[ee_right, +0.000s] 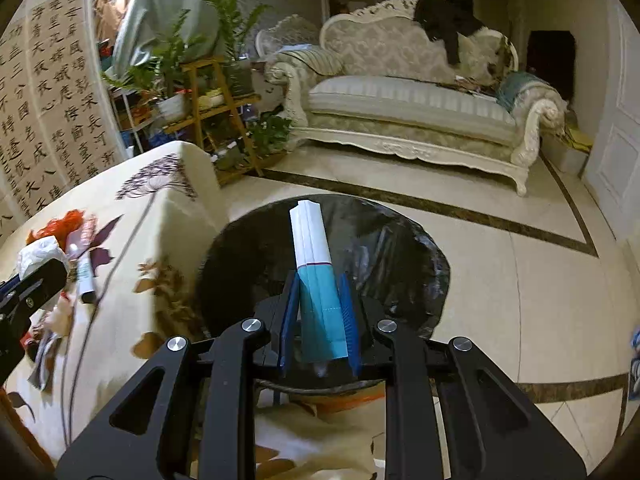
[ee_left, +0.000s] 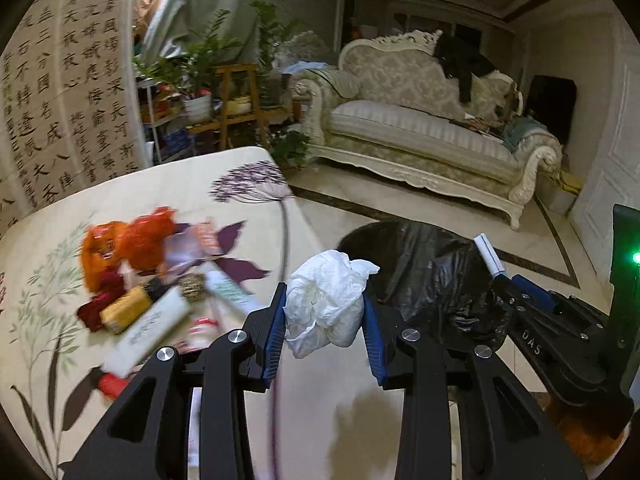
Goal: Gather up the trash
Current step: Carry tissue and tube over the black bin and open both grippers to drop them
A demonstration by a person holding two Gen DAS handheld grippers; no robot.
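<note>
Teal-and-white carton (ee_right: 318, 280) lengthwise, white end forward.

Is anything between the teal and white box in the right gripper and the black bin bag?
Nothing visible. The teal and white box, clamped in the right gripper, hangs directly over the open black bin bag, with no object between them.

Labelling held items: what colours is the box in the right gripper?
Teal lower half, white upper half, on the box; clearest in the right wrist view.
</note>
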